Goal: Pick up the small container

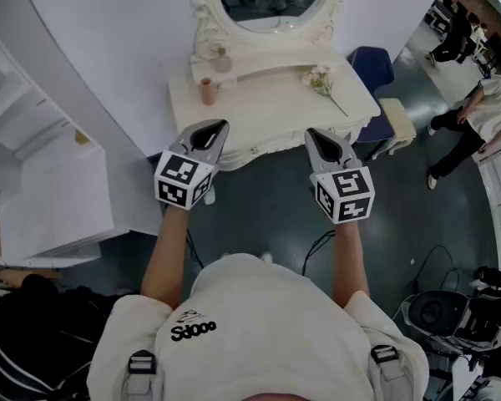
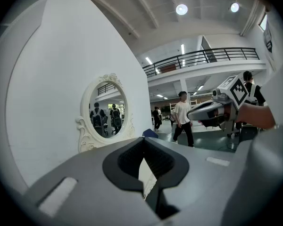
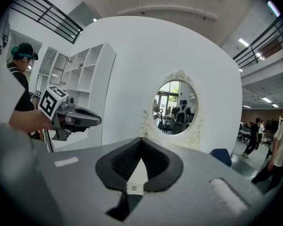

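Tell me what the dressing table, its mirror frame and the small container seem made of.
Dressing table: probably painted wood, matte cream-white, scalloped carved edge. Mirror frame: same cream finish, moulded scrollwork; wood or resin, unclear. Small container: smooth pinkish-tan cylinder, maybe plastic or ceramic; too small to tell.

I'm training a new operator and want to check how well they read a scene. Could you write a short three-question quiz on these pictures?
1. True or false: the left gripper holds the container.
2. What lies on the right part of the table in the head view? A) flowers B) a book C) a plate
3. Fill in: in the head view, the container stands near the table's ____ end.

Key: 1 false, since the gripper is shut, empty and short of the table. 2 A. 3 left.
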Action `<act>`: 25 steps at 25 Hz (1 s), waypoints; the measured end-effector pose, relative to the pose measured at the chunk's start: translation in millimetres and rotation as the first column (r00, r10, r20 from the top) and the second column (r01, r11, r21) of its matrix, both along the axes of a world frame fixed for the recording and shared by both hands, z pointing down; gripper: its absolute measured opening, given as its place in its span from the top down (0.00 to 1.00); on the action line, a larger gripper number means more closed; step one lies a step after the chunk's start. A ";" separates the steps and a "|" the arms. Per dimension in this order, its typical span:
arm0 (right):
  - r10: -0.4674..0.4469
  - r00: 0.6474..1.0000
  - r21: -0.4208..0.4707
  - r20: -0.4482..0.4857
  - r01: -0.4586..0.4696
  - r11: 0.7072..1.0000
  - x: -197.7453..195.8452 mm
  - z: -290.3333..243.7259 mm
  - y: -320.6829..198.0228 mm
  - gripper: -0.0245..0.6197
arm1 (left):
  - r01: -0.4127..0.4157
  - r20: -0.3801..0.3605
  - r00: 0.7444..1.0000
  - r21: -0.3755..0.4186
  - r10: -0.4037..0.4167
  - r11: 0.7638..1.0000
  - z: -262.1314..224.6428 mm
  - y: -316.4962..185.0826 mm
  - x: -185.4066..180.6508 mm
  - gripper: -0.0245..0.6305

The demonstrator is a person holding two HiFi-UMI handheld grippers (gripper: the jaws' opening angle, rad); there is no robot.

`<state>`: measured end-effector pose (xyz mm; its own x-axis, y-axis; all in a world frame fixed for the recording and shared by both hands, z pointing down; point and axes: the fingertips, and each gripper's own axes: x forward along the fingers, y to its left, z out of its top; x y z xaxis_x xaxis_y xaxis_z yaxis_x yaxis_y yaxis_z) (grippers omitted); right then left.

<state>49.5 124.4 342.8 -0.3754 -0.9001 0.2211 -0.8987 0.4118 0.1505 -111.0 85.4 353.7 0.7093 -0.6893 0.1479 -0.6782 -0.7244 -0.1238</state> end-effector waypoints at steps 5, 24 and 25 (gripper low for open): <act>0.004 1.000 -0.002 0.019 -0.004 1.000 8.3 3.2 -1.3 0.96 | 0.000 -0.003 1.000 -0.014 0.000 1.000 5.5 0.5 7.8 0.93; -0.050 0.990 -0.061 0.136 0.058 0.996 68.5 37.9 -11.1 0.96 | 0.085 0.023 0.996 -0.086 -0.083 0.993 35.6 5.1 56.1 0.93; -0.052 0.989 -0.065 0.136 0.061 0.996 69.9 40.9 -12.9 0.96 | 0.086 0.025 0.996 -0.093 -0.084 0.992 39.1 3.7 57.6 0.93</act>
<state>119.4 111.5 383.7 -0.4557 -0.8610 0.2258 -0.8838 0.4678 -0.0002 -53.4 89.1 392.7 0.6448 -0.7292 0.2290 -0.7356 -0.6734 -0.0730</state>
